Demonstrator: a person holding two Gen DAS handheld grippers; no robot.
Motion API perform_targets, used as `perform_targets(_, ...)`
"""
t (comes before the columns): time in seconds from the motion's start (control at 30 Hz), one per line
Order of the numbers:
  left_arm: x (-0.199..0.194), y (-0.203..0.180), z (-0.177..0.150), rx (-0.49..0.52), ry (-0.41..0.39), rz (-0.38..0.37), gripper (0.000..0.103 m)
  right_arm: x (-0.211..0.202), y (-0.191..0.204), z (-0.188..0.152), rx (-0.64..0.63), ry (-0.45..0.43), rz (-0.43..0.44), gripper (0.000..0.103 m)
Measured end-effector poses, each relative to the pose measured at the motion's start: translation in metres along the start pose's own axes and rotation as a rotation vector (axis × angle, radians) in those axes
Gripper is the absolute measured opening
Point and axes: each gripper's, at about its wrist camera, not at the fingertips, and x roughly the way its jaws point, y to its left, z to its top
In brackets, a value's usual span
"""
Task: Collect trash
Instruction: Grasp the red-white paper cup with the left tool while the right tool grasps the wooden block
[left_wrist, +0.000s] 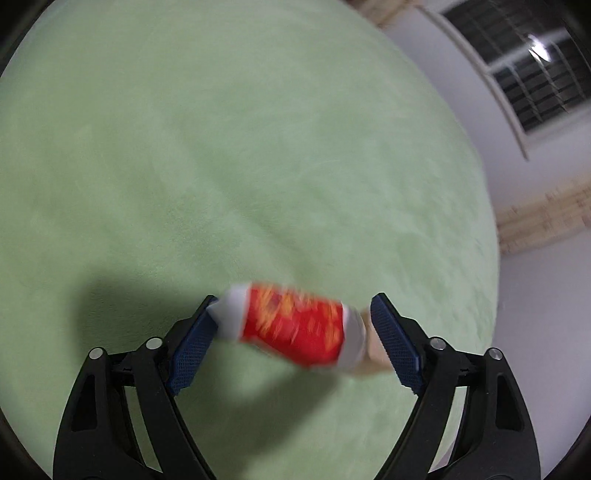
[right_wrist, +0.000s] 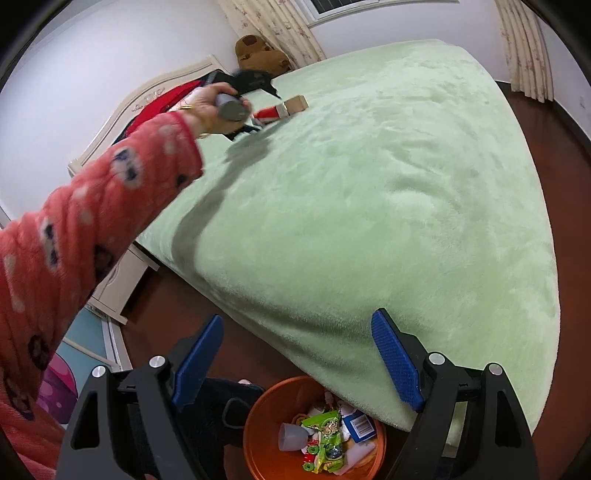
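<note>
No readable text anywhere. The red-and-white snack packet (left_wrist: 295, 328) on the green plush bed cover (left_wrist: 221, 166) carries yellow print, too blurred to read. In the orange round plastic bin (right_wrist: 258, 435), the green crinkled wrapper (right_wrist: 325, 439) and the blue-and-white label (right_wrist: 360, 424) show print too small to read.

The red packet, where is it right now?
The red packet lies on the green bed, between the open left gripper's fingers; the right wrist view shows it far across the bed beside a small box.
</note>
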Motion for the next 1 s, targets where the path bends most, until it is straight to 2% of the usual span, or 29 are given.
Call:
perform_targets(0.07, 0.001, 0.003, -0.001, -0.026, -0.025, 0.035, 0.054, -0.004, 0.003, 0.003, -0.017, -0.013, 0.004, 0.081)
perform_targets(0.17, -0.004, 0.015, -0.005, -0.045, -0.04, 0.027, 0.036, -0.007, 0.004, 0.006, -0.019, -0.02, 0.009, 0.081)
perform_targets(0.27, -0.009, 0.025, -0.007, -0.007, -0.058, -0.031, 0.032, -0.009, 0.004, 0.011, -0.016, -0.025, 0.023, 0.081)
perform_targets(0.47, -0.022, 0.042, -0.011, 0.034, -0.058, -0.13, 0.031, -0.014, 0.009, 0.024, -0.042, -0.056, 0.013, 0.081)
perform_targets(0.6, -0.048, 0.047, -0.017, 0.094, -0.08, -0.191, 0.031, -0.014, 0.016, 0.044, -0.094, -0.075, -0.002, 0.081)
perform_targets(0.7, -0.077, 0.054, -0.028, 0.166, -0.099, -0.227, 0.031, -0.006, 0.018, 0.081, -0.12, -0.09, 0.019, 0.081)
perform_targets(0.8, -0.105, 0.065, -0.045, 0.24, -0.122, -0.24, 0.031, 0.015, 0.021, 0.121, -0.169, -0.099, 0.001, 0.081)
perform_targets(0.93, -0.139, 0.089, -0.075, 0.335, -0.18, -0.198, 0.031, 0.07, 0.033, 0.186, -0.27, -0.079, -0.057, 0.081)
perform_targets(1.0, -0.155, 0.104, -0.087, 0.37, -0.201, -0.183, 0.031, 0.112, 0.038, 0.225, -0.281, -0.061, -0.101, 0.081)
